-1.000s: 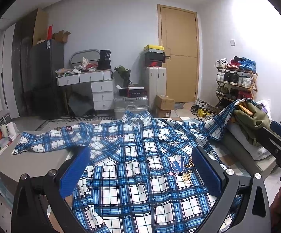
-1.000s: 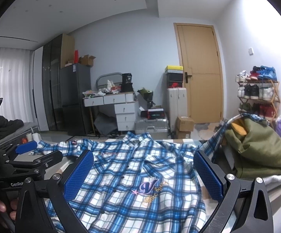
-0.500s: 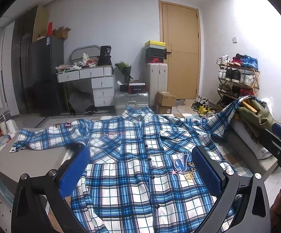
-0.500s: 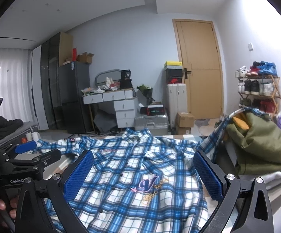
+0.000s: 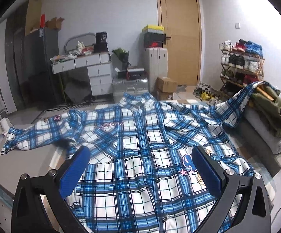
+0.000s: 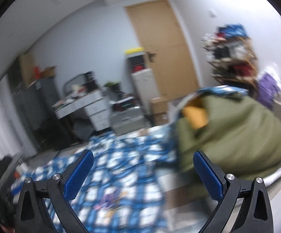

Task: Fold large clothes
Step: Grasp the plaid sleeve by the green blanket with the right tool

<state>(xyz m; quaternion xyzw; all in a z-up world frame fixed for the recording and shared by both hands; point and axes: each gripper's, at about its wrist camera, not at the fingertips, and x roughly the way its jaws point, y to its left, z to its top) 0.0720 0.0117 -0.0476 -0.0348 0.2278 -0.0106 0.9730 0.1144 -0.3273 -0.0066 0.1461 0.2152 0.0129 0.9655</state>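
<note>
left: bare table (image 5: pixel 14 167) free | right: olive bundle (image 5: pixel 274 114) blocks sleeve

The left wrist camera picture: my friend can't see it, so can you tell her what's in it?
A big blue and white plaid shirt lies spread out, buttoned front up, on a flat surface, with one sleeve draped over an olive green garment at the right. The open left gripper hovers above it, holding nothing. Behind are a wooden door, white drawers and a shoe rack.
</note>
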